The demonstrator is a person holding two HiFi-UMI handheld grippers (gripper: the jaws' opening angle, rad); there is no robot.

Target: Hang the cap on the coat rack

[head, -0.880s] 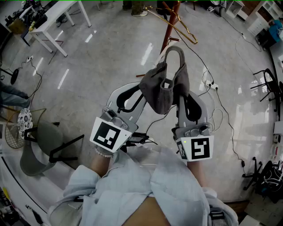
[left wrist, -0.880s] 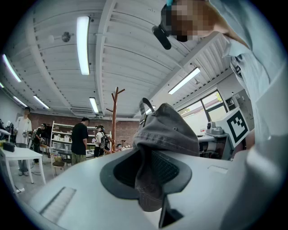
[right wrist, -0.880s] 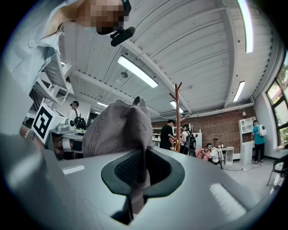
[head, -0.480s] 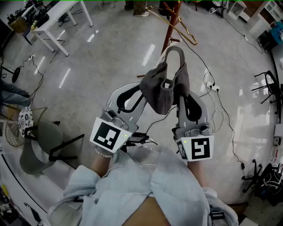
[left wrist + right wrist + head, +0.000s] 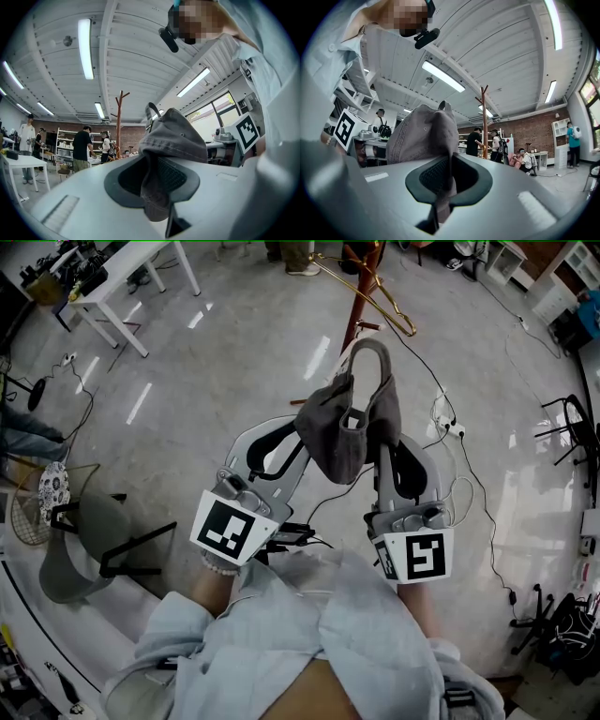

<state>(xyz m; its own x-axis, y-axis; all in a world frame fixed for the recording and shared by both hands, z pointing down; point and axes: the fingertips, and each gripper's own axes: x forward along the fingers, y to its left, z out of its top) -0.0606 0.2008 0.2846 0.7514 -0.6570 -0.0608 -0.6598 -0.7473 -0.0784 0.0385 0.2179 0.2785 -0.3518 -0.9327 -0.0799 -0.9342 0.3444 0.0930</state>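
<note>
**Grip state.** The left gripper [image 5: 298,435] and the right gripper [image 5: 386,444] are both pointing forward, away from the person, and are sharing one load, the gray cap [image 5: 347,427]. In the left gripper view, the jaws of the left gripper [image 5: 153,187] are pinching a fold of the cap [image 5: 174,140], and the cloth is running down through the gap between them. In the right gripper view, the jaws of the right gripper [image 5: 444,183] are likewise clamping a hanging fold of the cap [image 5: 423,136]. Neither gripper is showing open space beside the cloth.

**Position of the cap.** The cap is hanging between the two grippers, with its curved brim rising at the far side, toward the coat rack [image 5: 362,292]. The cap is not touching the rack. In both gripper views the coat rack [image 5: 118,123] [image 5: 483,123] is standing upright beyond the cap, its top prongs showing against the ceiling.

**Storage.** A shelf unit [image 5: 63,146] is standing against the brick wall; its contents are too small to tell.

**Clearance.** Polished floor [image 5: 234,371] is lying open between the person and the rack. A white table [image 5: 127,282] is standing well to the far left. A chair [image 5: 84,549] is sitting near the person's left side. Cables [image 5: 469,474] are trailing across the floor on the right, starting just beside the right gripper.
</note>
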